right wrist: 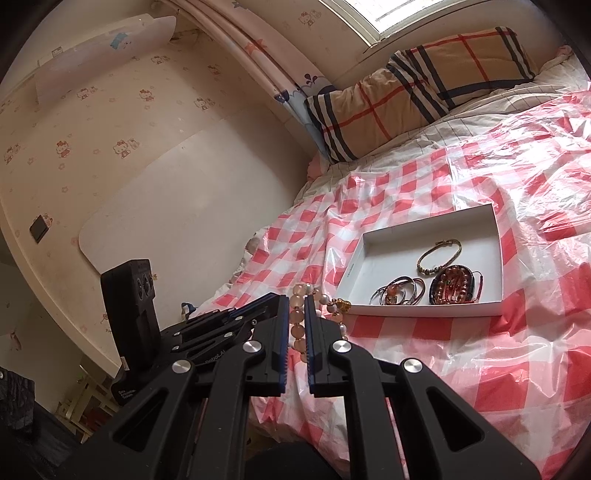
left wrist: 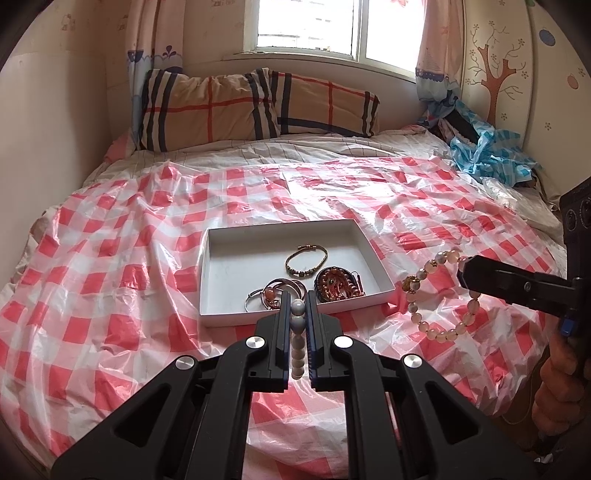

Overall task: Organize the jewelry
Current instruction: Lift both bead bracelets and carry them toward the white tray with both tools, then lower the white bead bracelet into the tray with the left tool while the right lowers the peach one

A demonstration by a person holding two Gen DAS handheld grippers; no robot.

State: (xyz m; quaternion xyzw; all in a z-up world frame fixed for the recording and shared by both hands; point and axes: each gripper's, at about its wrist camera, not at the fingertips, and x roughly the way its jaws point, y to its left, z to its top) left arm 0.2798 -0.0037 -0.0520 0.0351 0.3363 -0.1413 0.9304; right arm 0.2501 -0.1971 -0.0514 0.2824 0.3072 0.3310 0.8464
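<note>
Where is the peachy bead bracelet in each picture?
Left wrist view: the peach bead bracelet hangs at the right, pinched by the right tool, beside the white box.
Right wrist view: the bracelet sits low in the middle, between that tool's fingers.
Shared landmark: the white box.

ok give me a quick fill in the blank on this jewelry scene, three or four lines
1. The white box sits on a red and white ____ plastic sheet.
2. The left tool is shut on a string of pale ____.
3. The right tool holds a peach bead bracelet that is still ____ the box.
4. Behind the box, two plaid ____ lean below the window.

Missing words: checked; beads; outside; pillows
</note>
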